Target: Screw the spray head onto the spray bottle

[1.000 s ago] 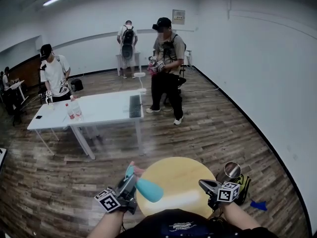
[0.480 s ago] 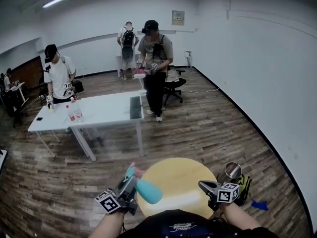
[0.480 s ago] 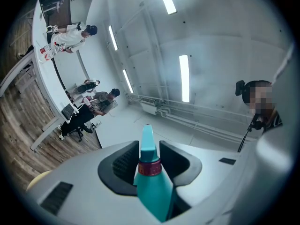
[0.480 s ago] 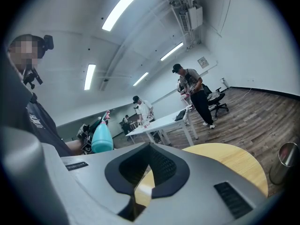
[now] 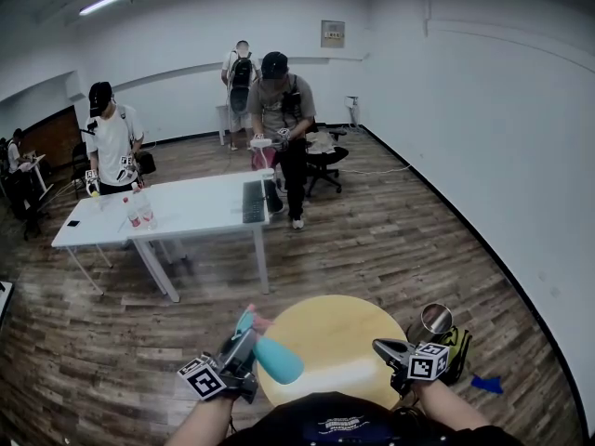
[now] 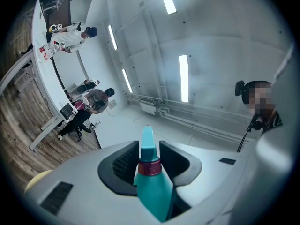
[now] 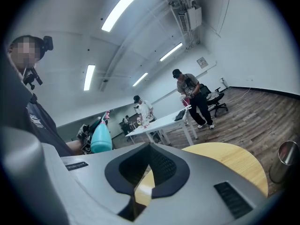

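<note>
Left gripper [image 6: 149,161] clamps the spray bottle [image 6: 153,191] at its neck; right gripper [image 7: 145,168] closed, empty. Probably light, slippery plastic, best held there.

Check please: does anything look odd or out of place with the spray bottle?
Nothing spilled or damaged. The spray bottle, spray head already on, hangs tilted in the left gripper; the right gripper is shut and empty.
</note>
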Demonstrator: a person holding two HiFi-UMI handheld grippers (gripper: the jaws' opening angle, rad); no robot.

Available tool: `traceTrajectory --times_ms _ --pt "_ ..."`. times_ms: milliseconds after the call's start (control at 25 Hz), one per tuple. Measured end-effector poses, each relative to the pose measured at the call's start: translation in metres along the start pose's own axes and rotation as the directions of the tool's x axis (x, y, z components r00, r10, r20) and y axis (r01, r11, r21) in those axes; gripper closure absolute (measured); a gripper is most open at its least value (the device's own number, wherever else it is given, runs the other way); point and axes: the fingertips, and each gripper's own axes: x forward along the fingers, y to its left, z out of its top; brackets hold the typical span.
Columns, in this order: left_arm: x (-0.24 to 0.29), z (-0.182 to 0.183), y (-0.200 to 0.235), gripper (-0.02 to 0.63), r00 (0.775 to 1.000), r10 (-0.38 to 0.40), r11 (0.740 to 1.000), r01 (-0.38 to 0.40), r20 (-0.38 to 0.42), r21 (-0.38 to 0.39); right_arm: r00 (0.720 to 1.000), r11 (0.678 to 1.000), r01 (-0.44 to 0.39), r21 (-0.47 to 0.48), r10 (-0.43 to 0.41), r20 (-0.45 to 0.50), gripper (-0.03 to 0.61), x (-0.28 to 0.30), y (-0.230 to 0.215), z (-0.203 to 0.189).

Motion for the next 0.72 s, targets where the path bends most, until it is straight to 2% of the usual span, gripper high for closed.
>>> traceTrajectory --times_ms 720 --pt "-0.0028 0.005 -0.0006 0.463 1.0 -0.012 1.0 0.012 0.0 -0.005 1.0 1.0 -0.002 -0.003 0.002 0.0 0.563 0.0055 0.0042 0.0011"
